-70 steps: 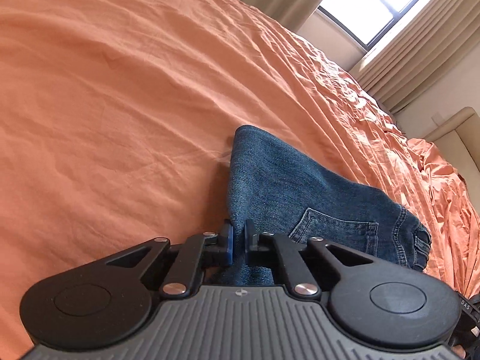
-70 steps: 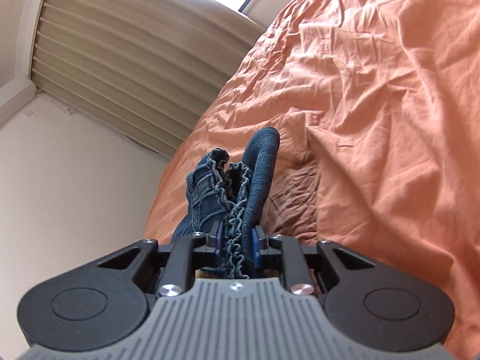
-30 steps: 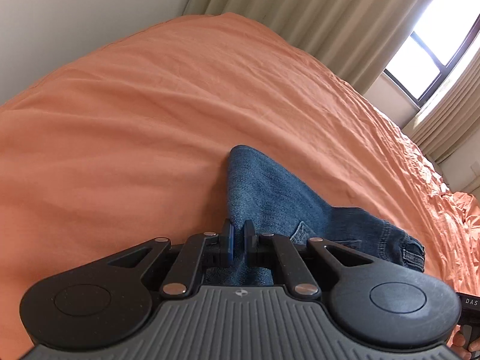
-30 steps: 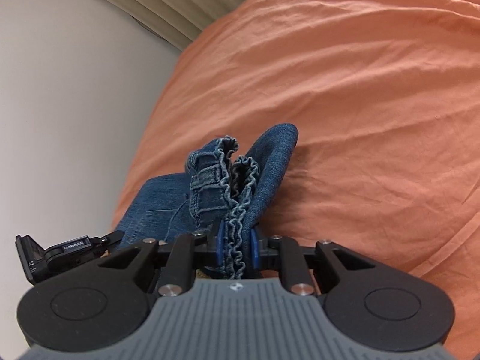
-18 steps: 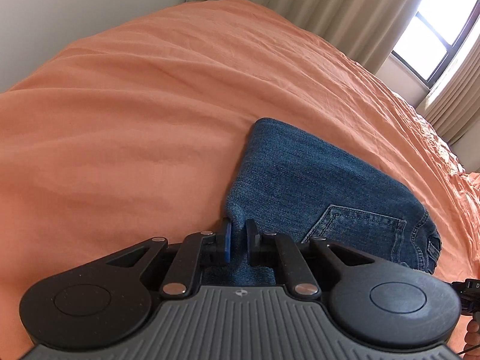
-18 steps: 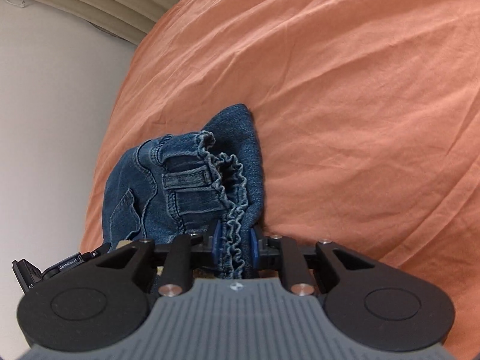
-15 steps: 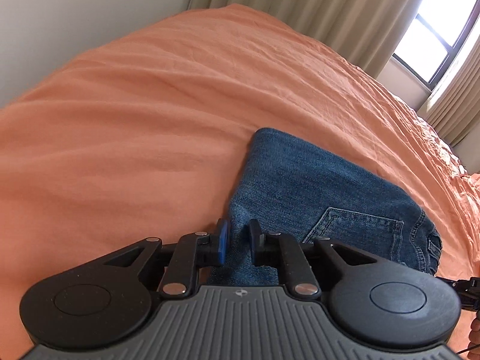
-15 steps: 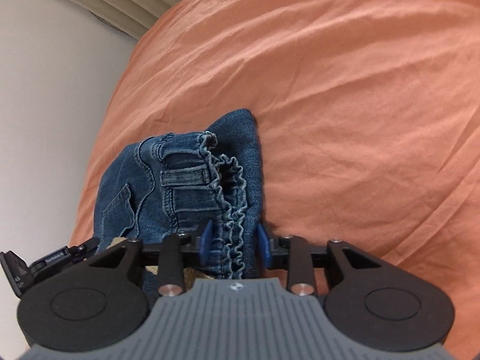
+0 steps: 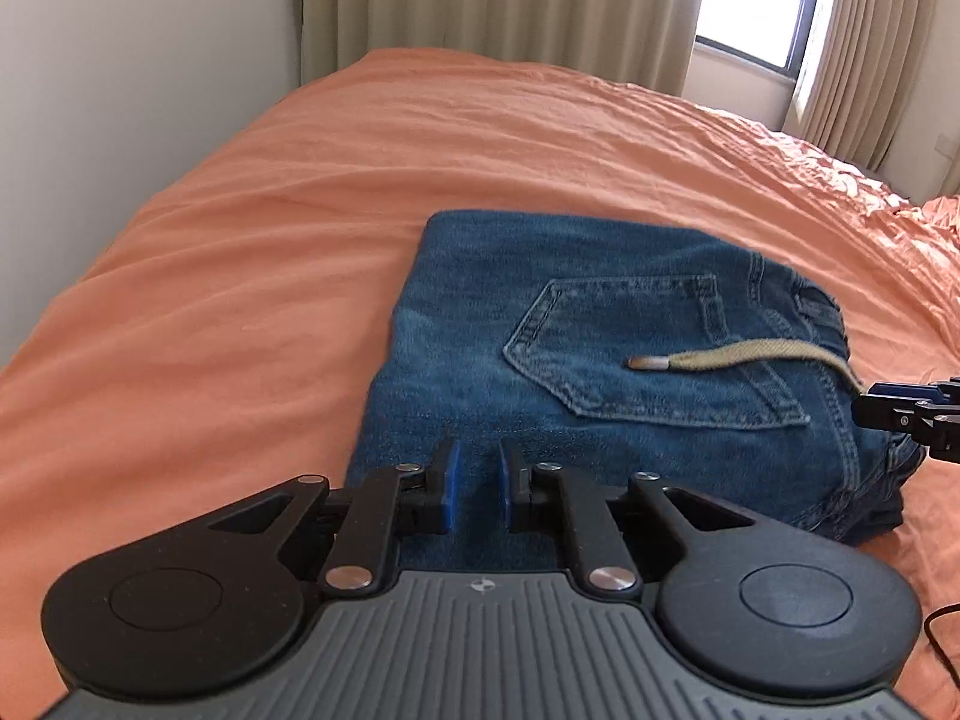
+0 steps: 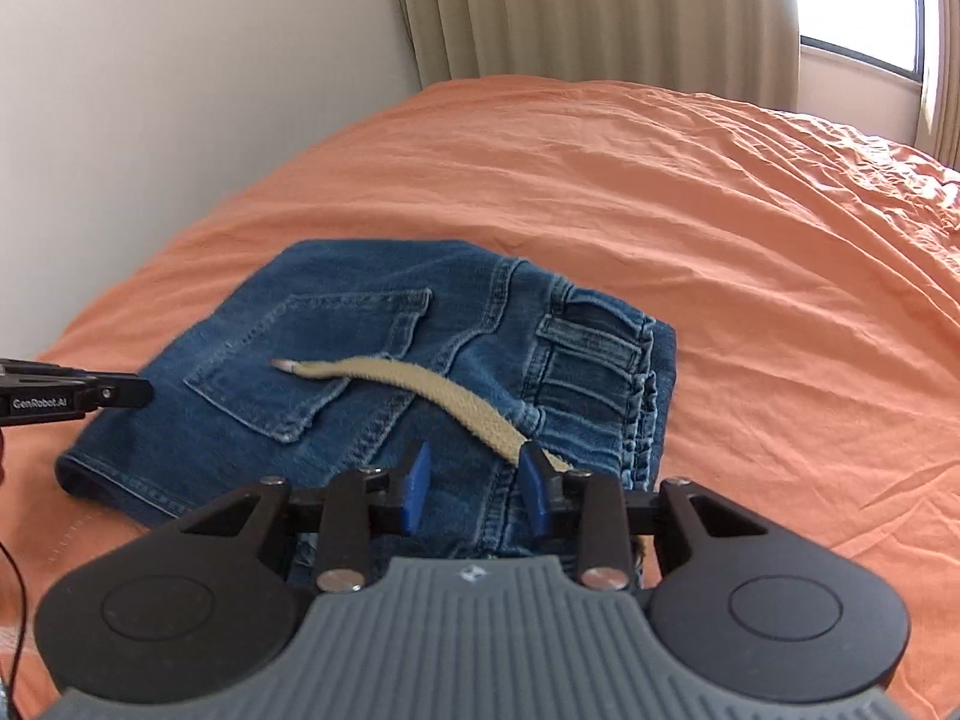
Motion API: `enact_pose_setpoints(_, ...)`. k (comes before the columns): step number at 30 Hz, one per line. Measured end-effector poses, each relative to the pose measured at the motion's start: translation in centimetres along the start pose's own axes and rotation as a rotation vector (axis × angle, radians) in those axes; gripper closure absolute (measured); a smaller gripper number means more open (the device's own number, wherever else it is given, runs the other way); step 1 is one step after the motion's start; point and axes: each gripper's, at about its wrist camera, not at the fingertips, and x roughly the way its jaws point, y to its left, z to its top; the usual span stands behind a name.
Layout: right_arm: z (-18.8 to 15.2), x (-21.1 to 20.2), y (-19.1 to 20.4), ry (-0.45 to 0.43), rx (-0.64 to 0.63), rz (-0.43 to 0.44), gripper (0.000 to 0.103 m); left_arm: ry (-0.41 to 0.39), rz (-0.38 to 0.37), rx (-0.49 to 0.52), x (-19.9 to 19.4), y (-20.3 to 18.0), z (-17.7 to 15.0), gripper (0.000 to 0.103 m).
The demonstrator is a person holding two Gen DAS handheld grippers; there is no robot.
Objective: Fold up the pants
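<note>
Left claw (image 9: 474, 483) and right claw (image 10: 474, 489) both just let go, fingers now apart and empty above the folded pants (image 9: 612, 360), which lie flat mid-bed (image 9: 240, 252) with drawstring (image 10: 414, 384) across the pocket, so fold looks finished.

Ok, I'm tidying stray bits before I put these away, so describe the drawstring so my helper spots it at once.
On the orange bed lie the folded blue jeans. A flat beige drawstring runs from their gathered waistband across the back pocket. It is the only pale strip on the denim, with a capped tip.
</note>
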Motion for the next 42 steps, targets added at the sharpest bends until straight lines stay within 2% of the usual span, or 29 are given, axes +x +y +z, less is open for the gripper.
enact_pose_setpoints(4,-1.8,2.2,-1.2,0.045,0.063,0.02,0.075,0.039,0.004,-0.003,1.6,0.3,-1.8,0.089)
enact_pose_setpoints(7,-2.2,3.0,-1.2,0.05,0.027,0.009,0.077,0.047,0.007,0.005,2.5,0.4,-2.2,0.089)
enact_pose_setpoints(16,0.2,3.4,-1.0,0.123,0.037,-0.01,0.075,0.051,0.048,0.026,0.8,-0.3,-0.4,0.086)
enact_pose_setpoints(18,1.0,2.7,-0.6,0.134,0.027,-0.015,0.073,0.036,0.072,0.036,-0.5,-0.8,0.1,0.085)
enact_pose_setpoints(19,1.4,2.3,-0.4,0.13,0.021,-0.014,0.063,0.023,0.094,0.048,-1.5,-1.1,0.5,0.084)
enact_pose_setpoints(20,1.7,1.5,-0.1,0.119,0.01,-0.019,0.043,0.012,0.108,0.061,-2.3,-1.5,0.8,0.084)
enact_pose_setpoints(21,2.0,0.6,0.3,0.098,-0.002,-0.012,0.037,-0.003,0.121,0.073,-3.4,-1.9,1.1,0.081)
enact_pose_setpoints(27,4.1,-6.3,1.8,-0.01,-0.039,0.028,0.033,-0.063,0.177,0.136,-9.7,-4.3,2.6,0.079)
enact_pose_setpoints(33,5.9,-14.5,2.9,-0.13,-0.066,0.005,0.029,-0.181,0.188,0.174,-17.6,-7.9,4.6,0.064)
enact_pose_setpoints(35,6.1,-17.5,3.2,-0.186,-0.075,0.006,0.025,-0.238,0.204,0.199,-20.5,-9.5,4.9,0.06)
enact_pose_setpoints(39,5.2,-23.5,4.1,-0.316,-0.1,-0.011,0.023,-0.318,0.196,0.207,-25.5,-12.2,4.6,0.039)
enact_pose_setpoints(42,3.5,-27.8,4.4,-0.424,-0.101,-0.02,0.023,-0.355,0.162,0.162,-28.5,-13.9,3.4,0.035)
